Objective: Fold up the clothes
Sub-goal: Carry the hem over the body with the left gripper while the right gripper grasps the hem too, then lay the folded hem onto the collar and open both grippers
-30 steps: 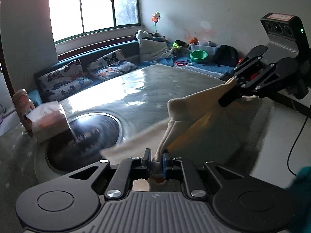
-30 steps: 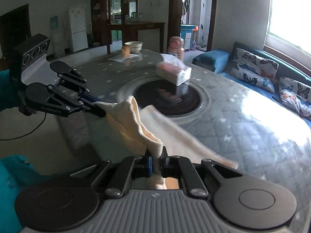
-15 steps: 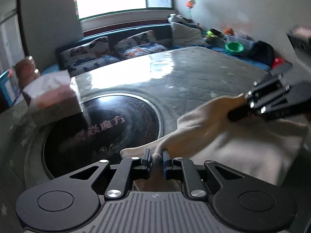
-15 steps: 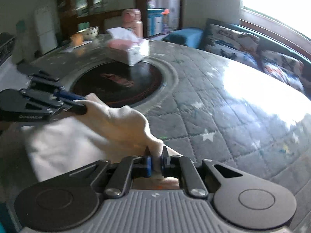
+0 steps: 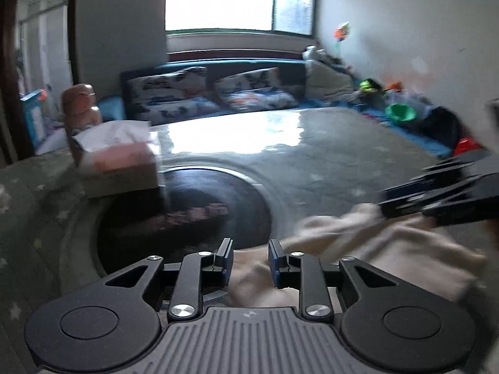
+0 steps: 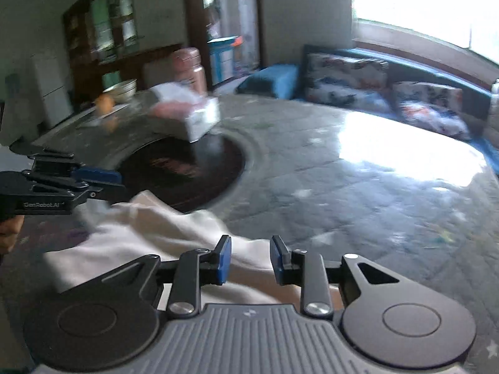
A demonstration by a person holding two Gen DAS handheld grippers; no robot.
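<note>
The cream garment (image 5: 374,249) lies on the quilted table (image 5: 327,143), filling the lower right of the left wrist view and the lower left of the right wrist view, with its far edge close to the dark round inset (image 5: 187,212) in the table's middle. The left gripper (image 5: 251,257) is opening its jaws; a fold of the cloth sits between the blue pads, but they do not press on it. The right gripper (image 6: 251,257) is opening too, with cloth under and between its fingers and a clear gap on both sides. It looks as if a fold is just being laid down and released. To do this step well, I think each gripper should open fully before it draws back, so that the soft fabric does not catch on a pad and pull the fold open again. It seems better to lift both away together, straight back along the fingers, and not sideways. The edges look a little rumpled near the right gripper in the left view, so a light smoothing may be needed. The tissue box (image 6: 190,115) stands beyond the inset, well apart from the cloth.
</note>
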